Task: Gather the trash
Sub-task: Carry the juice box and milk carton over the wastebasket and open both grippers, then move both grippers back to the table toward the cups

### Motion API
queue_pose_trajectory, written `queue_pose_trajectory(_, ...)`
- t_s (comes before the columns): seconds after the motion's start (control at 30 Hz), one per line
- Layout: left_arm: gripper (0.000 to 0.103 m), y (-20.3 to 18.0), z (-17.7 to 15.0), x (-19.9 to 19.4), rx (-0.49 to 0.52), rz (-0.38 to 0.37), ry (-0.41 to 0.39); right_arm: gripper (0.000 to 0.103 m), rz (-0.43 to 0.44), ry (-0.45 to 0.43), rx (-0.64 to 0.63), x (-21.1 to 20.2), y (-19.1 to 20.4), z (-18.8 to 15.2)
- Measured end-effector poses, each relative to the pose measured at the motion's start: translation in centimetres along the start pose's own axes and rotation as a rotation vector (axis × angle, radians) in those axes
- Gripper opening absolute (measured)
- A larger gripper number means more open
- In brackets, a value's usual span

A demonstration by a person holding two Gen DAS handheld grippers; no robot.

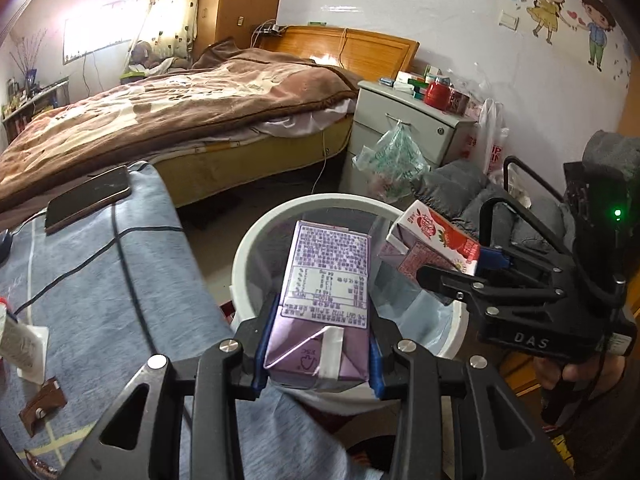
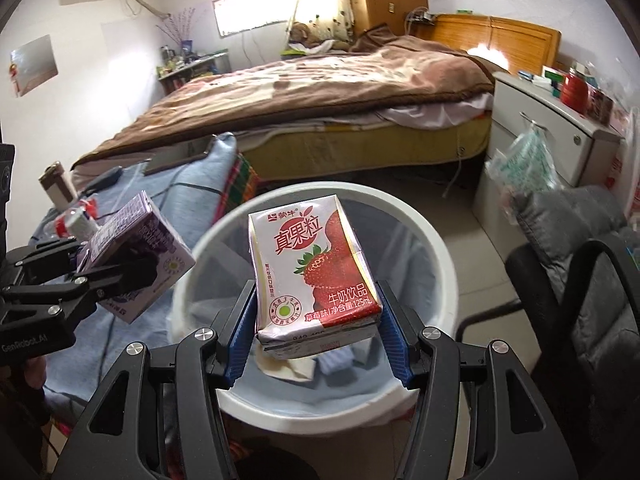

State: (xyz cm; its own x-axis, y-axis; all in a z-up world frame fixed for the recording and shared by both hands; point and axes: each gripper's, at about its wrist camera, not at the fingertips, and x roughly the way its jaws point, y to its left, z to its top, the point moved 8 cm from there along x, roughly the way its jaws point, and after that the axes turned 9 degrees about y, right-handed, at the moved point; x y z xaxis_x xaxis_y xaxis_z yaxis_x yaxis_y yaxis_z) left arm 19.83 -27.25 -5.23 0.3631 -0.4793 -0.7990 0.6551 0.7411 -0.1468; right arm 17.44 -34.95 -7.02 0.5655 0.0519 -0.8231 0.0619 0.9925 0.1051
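- Above the white bin [image 1: 454, 334], the left tongs [image 1: 316, 354] are clenched on a purple carton [image 1: 326, 288], its printed panel facing up.
- Over the same bin [image 2: 436, 248], the right tongs [image 2: 316, 344] grasp a strawberry carton [image 2: 312, 272] by its sides between blue pads [image 2: 240, 336].
- From the left wrist view, the right tongs [image 1: 460, 268] come in from the right with the strawberry carton [image 1: 434, 246] above the far rim, and a phone [image 1: 88, 198] lies on the blue cloth [image 1: 100, 280].
- Only the right wrist view looks into the bin, where crumpled paper [image 2: 284, 366] lies at the bottom; it also shows the left tongs [image 2: 120, 272] holding the purple carton [image 2: 140, 248] just left of the rim.
- Beyond the bin, both views show a bed [image 1: 160, 108] and a nightstand [image 1: 400, 124].
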Motion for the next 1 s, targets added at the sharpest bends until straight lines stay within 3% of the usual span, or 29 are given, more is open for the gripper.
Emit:
queue_pose_trajectory(0.17, 0.04, -0.4, 0.2, 1.4, -0.012, 0.004, 0.022, 0.059, -0.029, 0.011, 0.018, 0.1, -1.3, -0.3)
queue_pose_trajectory(0.23, 0.059, -0.5, 0.2, 1.6, -0.007, 0.008, 0.025, 0.059, -0.04, 0.02, 0.022, 0.4, -1.6, -0.3)
queue_pose_trajectory(0.3, 0.067, -0.6, 0.3, 1.6, -0.01, 0.005, 0.019, 0.059, -0.027, 0.019, 0.026, 0.5, -1.8, -0.3)
queue_pose_trajectory(0.7, 0.067, 0.5, -0.6, -1.2, -0.03, 0.016, -0.03, 0.059, -0.056, -0.023, 0.044, -0.7, -1.2, -0.4)
queue_pose_trajectory(1.0, 0.067, 3.6, -1.7, -4.6, -0.082, 0.053, -0.083, 0.059, -0.045, -0.052, 0.022, -1.4, 1.3, -0.1)
